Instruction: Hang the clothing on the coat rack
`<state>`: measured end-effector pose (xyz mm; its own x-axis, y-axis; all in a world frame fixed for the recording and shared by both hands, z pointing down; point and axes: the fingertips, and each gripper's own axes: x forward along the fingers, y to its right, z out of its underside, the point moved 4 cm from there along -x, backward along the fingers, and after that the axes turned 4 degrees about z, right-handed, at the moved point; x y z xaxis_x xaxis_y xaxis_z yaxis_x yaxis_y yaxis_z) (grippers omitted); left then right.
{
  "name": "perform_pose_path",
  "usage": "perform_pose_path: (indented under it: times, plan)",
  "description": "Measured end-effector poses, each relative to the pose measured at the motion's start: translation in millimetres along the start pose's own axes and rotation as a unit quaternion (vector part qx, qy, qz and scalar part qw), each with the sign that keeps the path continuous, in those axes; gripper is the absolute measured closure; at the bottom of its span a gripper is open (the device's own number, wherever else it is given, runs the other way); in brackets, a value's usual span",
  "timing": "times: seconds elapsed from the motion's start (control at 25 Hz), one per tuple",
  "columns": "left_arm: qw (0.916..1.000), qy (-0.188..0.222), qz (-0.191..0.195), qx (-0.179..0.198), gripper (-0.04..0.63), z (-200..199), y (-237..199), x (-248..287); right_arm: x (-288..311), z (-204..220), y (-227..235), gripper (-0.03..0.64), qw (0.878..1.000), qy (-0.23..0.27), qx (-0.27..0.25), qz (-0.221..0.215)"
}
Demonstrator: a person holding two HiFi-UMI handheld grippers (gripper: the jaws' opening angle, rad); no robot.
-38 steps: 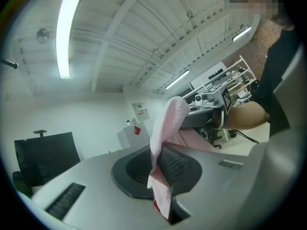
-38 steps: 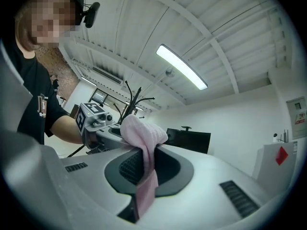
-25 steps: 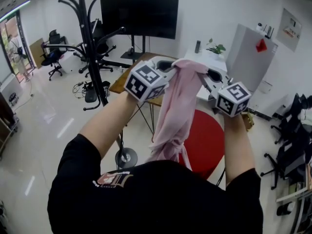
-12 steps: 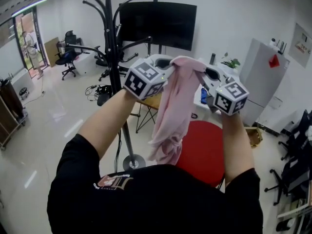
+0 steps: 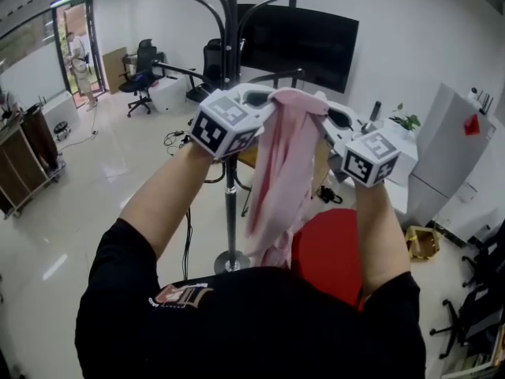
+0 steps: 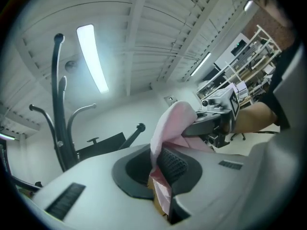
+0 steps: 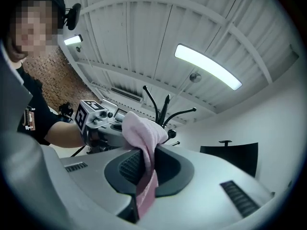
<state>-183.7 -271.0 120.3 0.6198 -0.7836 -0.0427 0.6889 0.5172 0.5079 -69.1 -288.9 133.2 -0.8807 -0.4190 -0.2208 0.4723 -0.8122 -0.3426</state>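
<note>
Pink fabric bridges the gap between both tools. The clothing (image 5: 278, 164) is bunched into a ridge at the top, where each tool bites it. The rest hangs down in a long loose fold in front of the person's black shirt.

The left tool (image 6: 159, 170) has its jaws drawn together on a pinch of the cloth. A strip of pink runs down between the ribbed black pads and out below them. The right tool (image 7: 142, 171) is clamped the same way, its jaws closed on a thin fold that drapes over one pad and trails down through the slot. The two tools are raised near each other, tips turned inward, with only the gathered cloth between them.

Just beyond them stands the coat rack (image 5: 230, 219), a black pole with curved hooks at its top. The clothing is apart from those hooks, though the left tool overlaps the pole in the head view. A red seat (image 5: 335, 251) shows below the right forearm. A dark screen (image 5: 316, 42) stands behind the rack.
</note>
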Motion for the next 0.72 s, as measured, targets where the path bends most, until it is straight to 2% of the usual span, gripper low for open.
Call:
perform_pose_path:
  times: [0.12, 0.4, 0.72]
  plan:
    - [0.9997, -0.02, -0.006, -0.012, 0.588, 18, -20, -27, 24, 1, -20, 0.597, 1.0, 0.006, 0.004, -0.024]
    - [0.9988, -0.045, -0.014, -0.015, 0.588, 30, -46, -92, 70, -8, -74, 0.597, 0.997, 0.015, 0.007, -0.079]
    - [0.9974, -0.054, -0.04, -0.028, 0.588, 48, -81, -135, 113, 2, -101, 0.597, 0.996, 0.002, 0.022, -0.09]
